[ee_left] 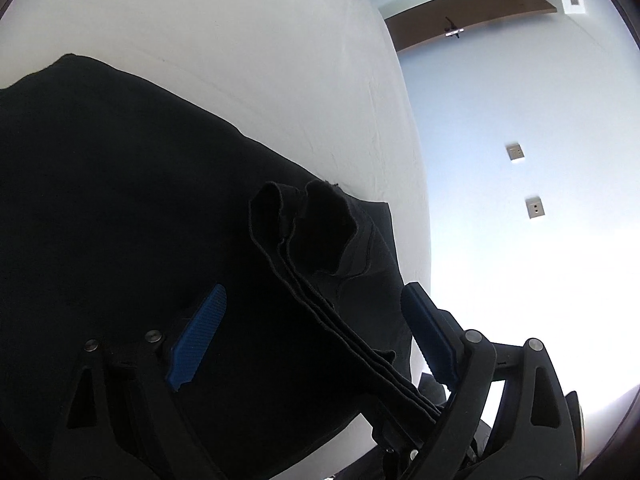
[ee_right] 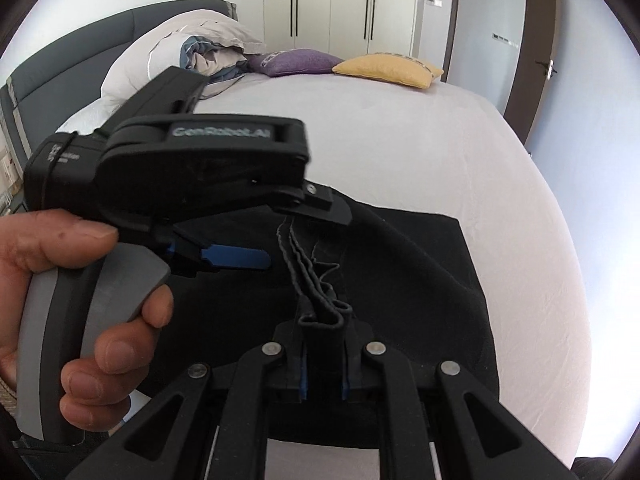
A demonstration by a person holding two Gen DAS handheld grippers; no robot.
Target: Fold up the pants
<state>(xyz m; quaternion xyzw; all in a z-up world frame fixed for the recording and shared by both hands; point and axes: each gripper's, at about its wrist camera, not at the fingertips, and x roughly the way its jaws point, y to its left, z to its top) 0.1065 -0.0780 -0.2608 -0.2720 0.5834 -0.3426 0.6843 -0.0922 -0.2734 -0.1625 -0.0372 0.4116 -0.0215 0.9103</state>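
Pants (ee_right: pixel 420 280), black, laid mostly flat on the bed (ee_right: pixel 400 140), spread out ahead of and below both sets of jaws. Had the stacked hem edges bunched up and pinched tight in the right gripper (ee_right: pixel 322 360), lifted clear of the rest, probably to hold the layers lined up for the fold. Left gripper (ee_left: pixel 314 290) with jaws spread wide, parked either side of that same raised band a bit further along, not touching it as far as could be told. Looked set to clamp a second spot, to carry the edge over evenly with two holds. Seemed mid-fold, honestly, not done yet.
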